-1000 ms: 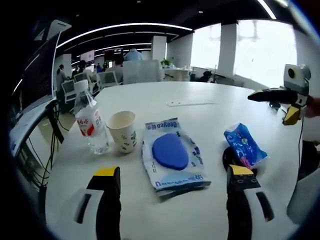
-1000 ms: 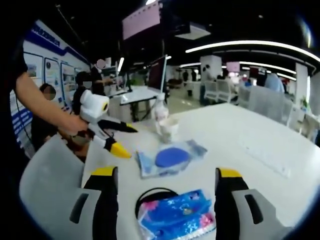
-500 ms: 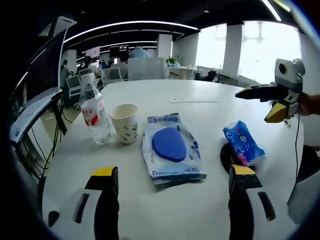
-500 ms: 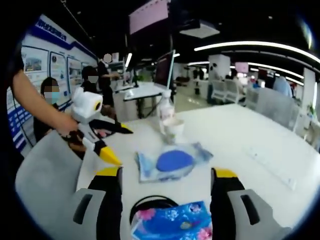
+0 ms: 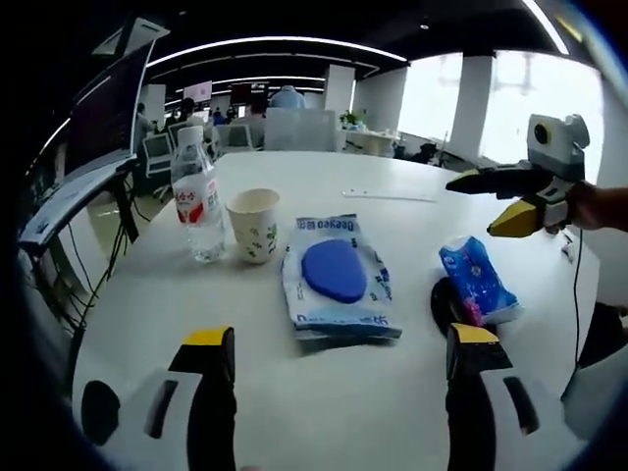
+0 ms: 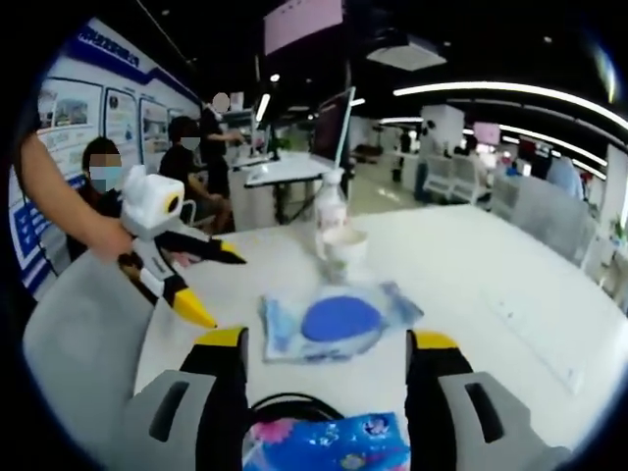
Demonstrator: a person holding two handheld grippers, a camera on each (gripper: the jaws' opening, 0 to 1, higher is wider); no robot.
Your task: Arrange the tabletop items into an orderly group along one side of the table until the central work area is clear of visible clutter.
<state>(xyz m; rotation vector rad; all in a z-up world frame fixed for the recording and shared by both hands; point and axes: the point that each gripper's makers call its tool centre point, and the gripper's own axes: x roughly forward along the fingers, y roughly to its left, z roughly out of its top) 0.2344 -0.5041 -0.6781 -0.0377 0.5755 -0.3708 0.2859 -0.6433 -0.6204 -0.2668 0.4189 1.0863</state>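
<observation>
On the round white table (image 5: 294, 392) stand a clear water bottle (image 5: 196, 201) with a red label and a patterned paper cup (image 5: 253, 224). Beside them lies a pale blue wet-wipes pack (image 5: 337, 275) with a blue lid. A blue tissue pack (image 5: 478, 285) rests on a black round object (image 5: 444, 306). My left gripper (image 5: 340, 337) is open, short of the wipes pack, holding nothing. My right gripper (image 6: 327, 340) is open above the tissue pack (image 6: 329, 444), not touching it. In the right gripper view the wipes pack (image 6: 339, 322), cup (image 6: 345, 253) and bottle (image 6: 331, 211) lie ahead, and the left gripper (image 6: 218, 287) hangs at the left.
A thin white strip (image 5: 388, 195) lies farther out on the table. A monitor (image 5: 108, 108) and cables stand off the left edge. A grey chair back (image 6: 78, 334) is near the table edge. People sit and stand in the office behind.
Both cameras shifted. The right gripper came nearer the tissue pack, which sits lower in its view. The table items have not moved, and both grippers stay open.
</observation>
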